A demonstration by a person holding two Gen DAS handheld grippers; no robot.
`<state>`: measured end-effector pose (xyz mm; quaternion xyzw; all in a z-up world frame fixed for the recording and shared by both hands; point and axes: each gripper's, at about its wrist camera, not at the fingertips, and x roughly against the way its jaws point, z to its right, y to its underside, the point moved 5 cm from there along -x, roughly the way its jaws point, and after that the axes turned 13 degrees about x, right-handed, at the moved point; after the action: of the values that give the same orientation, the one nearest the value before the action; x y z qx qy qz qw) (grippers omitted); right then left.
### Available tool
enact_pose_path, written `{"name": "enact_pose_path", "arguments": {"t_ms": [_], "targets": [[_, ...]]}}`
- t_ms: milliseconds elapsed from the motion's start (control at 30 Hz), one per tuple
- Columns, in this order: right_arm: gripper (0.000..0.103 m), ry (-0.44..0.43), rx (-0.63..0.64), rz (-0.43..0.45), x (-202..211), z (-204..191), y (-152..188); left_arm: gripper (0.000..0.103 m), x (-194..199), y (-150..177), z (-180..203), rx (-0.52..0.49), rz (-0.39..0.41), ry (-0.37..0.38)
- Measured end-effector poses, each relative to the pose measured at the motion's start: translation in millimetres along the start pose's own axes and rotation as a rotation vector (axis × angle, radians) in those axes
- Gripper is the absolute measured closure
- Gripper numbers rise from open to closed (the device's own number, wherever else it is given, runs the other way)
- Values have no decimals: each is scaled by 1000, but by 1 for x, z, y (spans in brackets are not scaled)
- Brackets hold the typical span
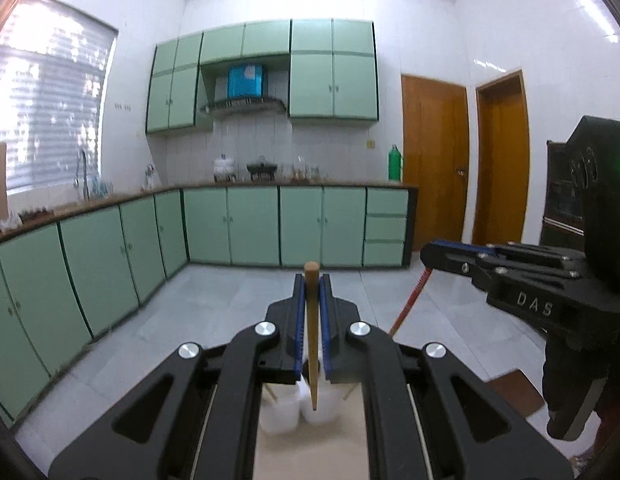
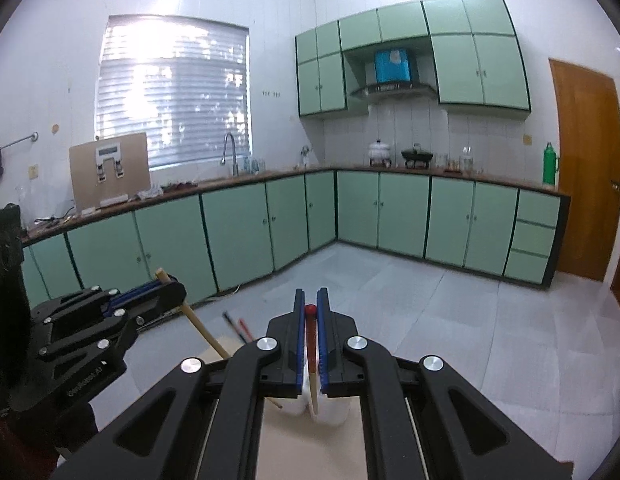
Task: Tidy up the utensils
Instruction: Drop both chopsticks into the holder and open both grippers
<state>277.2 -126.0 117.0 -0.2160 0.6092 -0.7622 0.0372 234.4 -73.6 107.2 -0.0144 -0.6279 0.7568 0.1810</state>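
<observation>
My left gripper (image 1: 312, 280) is shut on a plain wooden chopstick (image 1: 312, 344), held upright with its tip over two white cups (image 1: 298, 410) on a pale table (image 1: 310, 456). My right gripper (image 2: 311, 294) is shut on a red-topped chopstick (image 2: 311, 344), its lower end above the same white cups (image 2: 328, 408). In the left wrist view the right gripper (image 1: 428, 256) is at the right with the red chopstick (image 1: 410, 300) hanging from it. In the right wrist view the left gripper (image 2: 166, 284) is at the left holding the wooden chopstick (image 2: 198, 324).
Other thin sticks (image 1: 272, 396) lean in the left cup. Two red and dark sticks (image 2: 240, 326) lie beyond the table. Green kitchen cabinets (image 2: 238, 236) line the far walls, with grey floor tiles (image 2: 430, 320) between. Wooden doors (image 1: 434, 160) stand at the right.
</observation>
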Motion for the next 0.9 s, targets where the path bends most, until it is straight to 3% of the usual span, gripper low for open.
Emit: {"name": "enact_pose_path", "arguments": {"t_ms": [167,367,600,900], "targets": [[97,36,-3,25,-22,13,-16,97,-26,-21,4,-9,41,-24],[97,63,-21,-4,-58,24,-5,97,-60,-11,-8,-19,16,-72],[97,47,-55,-79,-96,30,26,97,-103,17,-33,9,-71,-97],[96,25,-57,-179,-120,27,58,96,-130,48,-54,-4,-179,-132]]}}
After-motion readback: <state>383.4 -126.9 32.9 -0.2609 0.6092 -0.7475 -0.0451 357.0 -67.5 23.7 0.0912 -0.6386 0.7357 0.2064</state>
